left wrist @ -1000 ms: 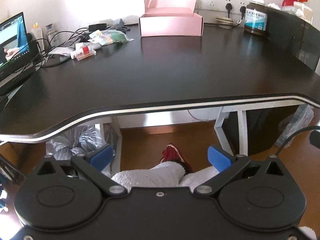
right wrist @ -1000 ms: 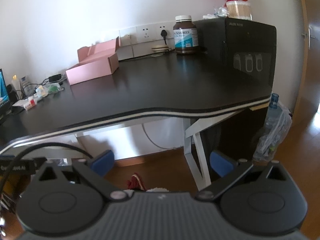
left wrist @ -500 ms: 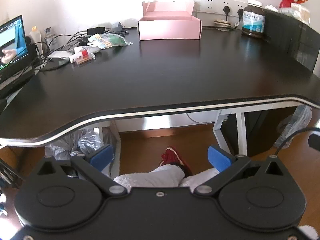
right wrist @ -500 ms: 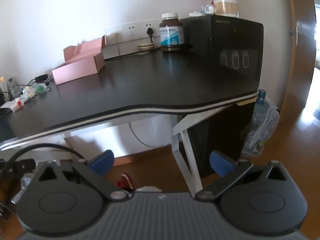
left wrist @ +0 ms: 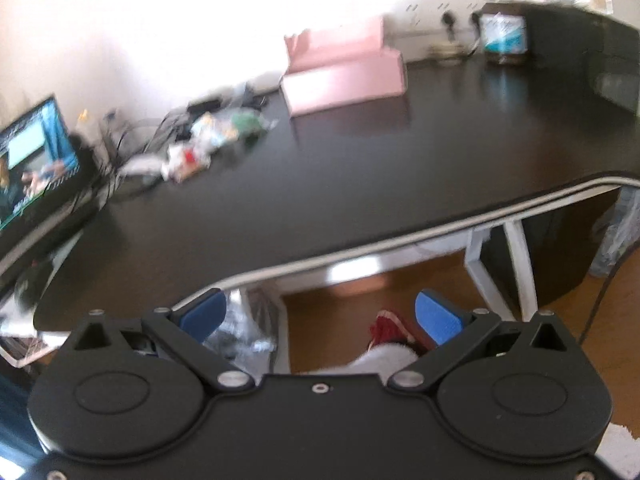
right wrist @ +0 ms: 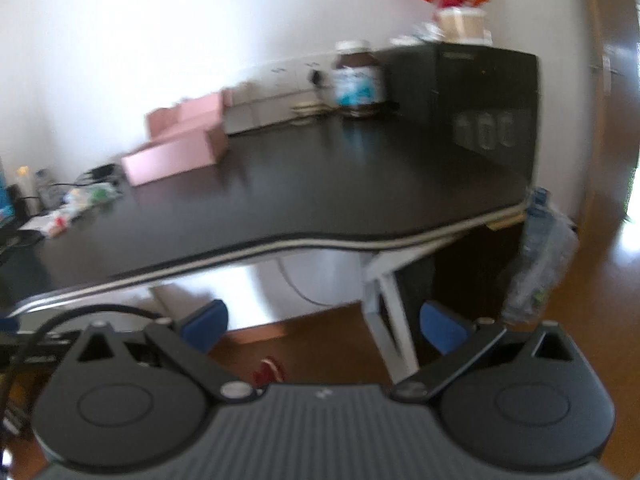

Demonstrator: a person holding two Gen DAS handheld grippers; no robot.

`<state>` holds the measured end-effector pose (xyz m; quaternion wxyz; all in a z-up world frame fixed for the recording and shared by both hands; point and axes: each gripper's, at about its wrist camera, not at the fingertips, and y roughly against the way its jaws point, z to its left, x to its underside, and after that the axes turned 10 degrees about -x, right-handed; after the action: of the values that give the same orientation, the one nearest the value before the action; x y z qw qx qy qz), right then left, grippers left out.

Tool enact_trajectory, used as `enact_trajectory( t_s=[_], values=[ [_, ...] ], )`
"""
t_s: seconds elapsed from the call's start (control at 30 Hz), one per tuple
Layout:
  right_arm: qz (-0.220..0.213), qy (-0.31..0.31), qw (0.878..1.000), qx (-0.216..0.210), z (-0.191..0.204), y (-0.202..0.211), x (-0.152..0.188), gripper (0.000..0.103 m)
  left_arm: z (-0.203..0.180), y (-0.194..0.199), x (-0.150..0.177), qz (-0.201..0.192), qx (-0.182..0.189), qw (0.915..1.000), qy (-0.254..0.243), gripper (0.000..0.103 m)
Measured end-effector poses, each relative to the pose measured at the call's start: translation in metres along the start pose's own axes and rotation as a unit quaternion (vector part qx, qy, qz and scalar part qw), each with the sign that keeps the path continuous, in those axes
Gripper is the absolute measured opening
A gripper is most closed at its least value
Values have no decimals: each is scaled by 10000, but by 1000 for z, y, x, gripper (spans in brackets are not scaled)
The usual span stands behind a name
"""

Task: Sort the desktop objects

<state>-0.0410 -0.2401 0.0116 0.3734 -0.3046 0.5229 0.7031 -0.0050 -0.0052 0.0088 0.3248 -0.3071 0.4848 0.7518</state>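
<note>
Below the left claw (left wrist: 320, 314), blue pads spread apart and empty, lies wooden floor; ahead, the dark glossy tabletop (left wrist: 320, 184) carries a blurred heap of small packets (left wrist: 212, 140) beside an open pink cardboard box (left wrist: 344, 80). From the right wrist, the right claw (right wrist: 322, 326) gapes empty too, short of the tabletop edge, packets far left, near the box.

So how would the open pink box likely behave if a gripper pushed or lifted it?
The pink box looks like thin cardboard, so probably light and apt to slide on the glossy dark desk. Its raised lid flap would likely flex if pinched. Contents aren't visible, so weight is uncertain.
</note>
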Motion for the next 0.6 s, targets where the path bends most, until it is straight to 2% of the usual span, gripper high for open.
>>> enact_trajectory(
  t_s=[0.07, 0.13, 0.3, 0.43, 0.6],
  values=[
    [-5, -70, 10000, -35, -1, 0, -3, 102, 5, 0, -6, -60, 209, 9998, 17, 103],
    [39, -44, 9999, -95, 1, 0, -5, 102, 9, -3, -7, -80, 227, 9997, 28, 103],
    [-247, 556, 9980, -149, 14, 5, -6, 102, 18, -8, -11, -132, 270, 9995, 55, 103],
    [-315, 816, 9956, -336, 20, 6, -14, 102, 25, -12, -15, -173, 304, 9994, 77, 103],
    [-82, 1048, 9936, -404, 27, -5, -28, 102, 32, -15, -17, -293, 295, 9991, 98, 103]
  ],
)
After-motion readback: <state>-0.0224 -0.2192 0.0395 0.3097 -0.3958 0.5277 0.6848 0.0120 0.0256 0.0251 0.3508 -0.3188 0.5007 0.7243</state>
